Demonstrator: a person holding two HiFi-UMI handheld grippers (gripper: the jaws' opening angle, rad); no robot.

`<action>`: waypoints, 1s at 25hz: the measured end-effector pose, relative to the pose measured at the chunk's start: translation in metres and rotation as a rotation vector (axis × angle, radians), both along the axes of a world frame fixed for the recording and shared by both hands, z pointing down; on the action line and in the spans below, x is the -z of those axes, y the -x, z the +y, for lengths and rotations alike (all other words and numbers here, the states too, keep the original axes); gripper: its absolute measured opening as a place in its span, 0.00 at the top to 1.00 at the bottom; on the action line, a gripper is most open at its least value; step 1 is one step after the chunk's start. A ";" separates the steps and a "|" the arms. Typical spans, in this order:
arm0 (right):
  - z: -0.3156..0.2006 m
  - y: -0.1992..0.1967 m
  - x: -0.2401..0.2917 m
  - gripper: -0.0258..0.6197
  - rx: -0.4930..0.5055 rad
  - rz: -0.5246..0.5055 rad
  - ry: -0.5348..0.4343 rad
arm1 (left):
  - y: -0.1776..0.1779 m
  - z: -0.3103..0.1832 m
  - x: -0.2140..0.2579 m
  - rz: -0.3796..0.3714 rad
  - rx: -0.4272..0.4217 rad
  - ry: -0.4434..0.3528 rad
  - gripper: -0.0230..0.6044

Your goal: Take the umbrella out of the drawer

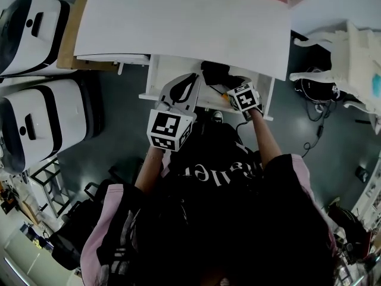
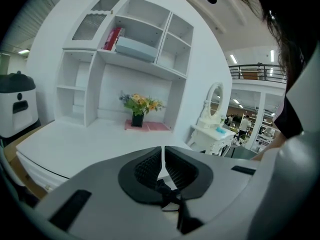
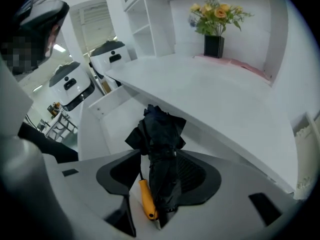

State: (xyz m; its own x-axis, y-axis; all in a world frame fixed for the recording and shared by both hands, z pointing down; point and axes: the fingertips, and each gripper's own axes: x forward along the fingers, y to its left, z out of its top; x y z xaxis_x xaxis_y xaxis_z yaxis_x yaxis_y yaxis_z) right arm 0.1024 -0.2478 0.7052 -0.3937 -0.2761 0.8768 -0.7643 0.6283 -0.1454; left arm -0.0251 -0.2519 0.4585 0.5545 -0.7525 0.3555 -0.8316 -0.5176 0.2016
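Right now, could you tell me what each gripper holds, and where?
Nothing yet. The right gripper straddles the folded umbrella mid-length, jaws apart; the left gripper is shut and empty.

Left tongs (image 2: 163,154) closed and near level, right tongs (image 3: 160,159) spread, pitched downward

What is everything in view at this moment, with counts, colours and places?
umbrella: one, black with an orange end, in the open drawer.
drawer: one, white, pulled out under the desk top.
desk: one, white, shelves above.
flowers: one bunch, yellow-orange, in a black vase at the desk's back.
machines: two, white and black, left of the desk.
dressing table: one, white, right of the desk.
left tool: grey, jaws together, empty.
right tool: grey, jaws apart around the umbrella.
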 end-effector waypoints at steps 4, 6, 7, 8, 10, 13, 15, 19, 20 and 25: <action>-0.008 -0.002 -0.029 0.58 0.033 0.088 0.035 | 0.008 -0.009 -0.009 -0.008 0.004 0.011 0.92; -0.009 0.003 -0.041 0.56 0.070 0.119 0.055 | 0.012 -0.013 -0.013 -0.010 0.011 0.013 0.92; -0.010 0.006 -0.046 0.56 0.097 0.133 0.061 | 0.014 -0.015 -0.014 -0.010 0.015 0.015 0.92; -0.011 0.010 -0.050 0.56 0.125 0.147 0.062 | 0.016 -0.016 -0.016 -0.010 0.019 0.016 0.92; -0.016 0.014 -0.056 0.56 0.166 0.182 0.052 | 0.020 -0.018 -0.019 -0.011 0.028 0.022 0.92; -0.018 0.016 -0.067 0.55 0.206 0.216 0.068 | 0.026 -0.020 -0.023 -0.015 0.040 0.035 0.92; -0.017 0.019 -0.072 0.55 0.224 0.222 0.089 | 0.032 -0.020 -0.026 -0.020 0.047 0.044 0.92; -0.016 0.023 -0.079 0.54 0.244 0.237 0.102 | 0.044 -0.021 -0.032 -0.023 0.073 0.057 0.92; -0.016 0.025 -0.082 0.54 0.251 0.248 0.104 | 0.047 -0.022 -0.033 -0.023 0.079 0.058 0.92; -0.016 0.019 -0.099 0.52 0.247 0.337 0.138 | 0.053 -0.025 -0.032 -0.025 0.097 0.051 0.92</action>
State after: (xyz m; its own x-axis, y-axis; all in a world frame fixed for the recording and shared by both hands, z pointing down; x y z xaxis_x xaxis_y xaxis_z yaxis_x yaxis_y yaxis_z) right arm 0.0830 -0.2642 0.8041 -0.1186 -0.0808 0.9896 -0.6124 0.7905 -0.0089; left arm -0.0785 -0.2769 0.4908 0.4706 -0.7825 0.4076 -0.8822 -0.4243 0.2042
